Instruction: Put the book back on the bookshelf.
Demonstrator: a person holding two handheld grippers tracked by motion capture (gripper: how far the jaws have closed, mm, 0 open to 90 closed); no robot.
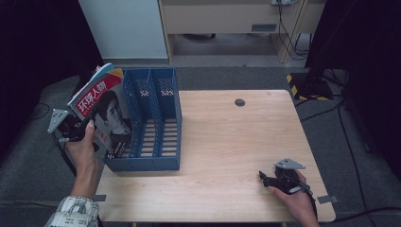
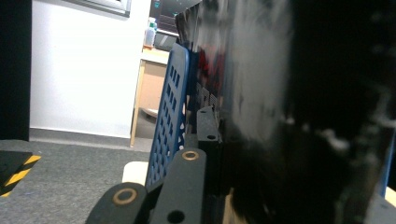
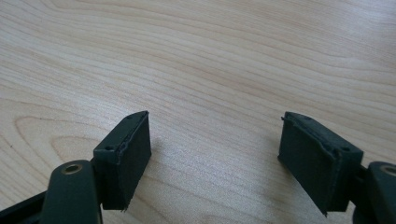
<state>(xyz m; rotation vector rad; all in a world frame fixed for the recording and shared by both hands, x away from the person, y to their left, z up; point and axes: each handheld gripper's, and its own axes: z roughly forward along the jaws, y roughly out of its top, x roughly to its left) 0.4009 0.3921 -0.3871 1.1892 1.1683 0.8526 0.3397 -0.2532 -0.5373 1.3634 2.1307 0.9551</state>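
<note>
A magazine [image 1: 101, 111] with a red title band and a portrait on its cover stands tilted at the left end of the blue file rack [image 1: 156, 123]. My left gripper [image 1: 87, 135] is shut on its lower left edge. In the left gripper view the glossy dark cover [image 2: 280, 102] is pinched at the jaws, with a perforated blue rack wall [image 2: 170, 116] just beside it. Whether the magazine's bottom is inside the leftmost slot I cannot tell. My right gripper [image 1: 265, 178] rests low at the table's front right, open, with bare wood between its pads [image 3: 128, 149].
The light wooden table [image 1: 227, 137] has a round cable hole [image 1: 240, 102] near its far edge. Behind it stand a white cabinet [image 1: 125, 28] and a wooden desk [image 1: 227, 19]. A yellow-and-black striped base [image 1: 307, 85] and cables lie on the floor at right.
</note>
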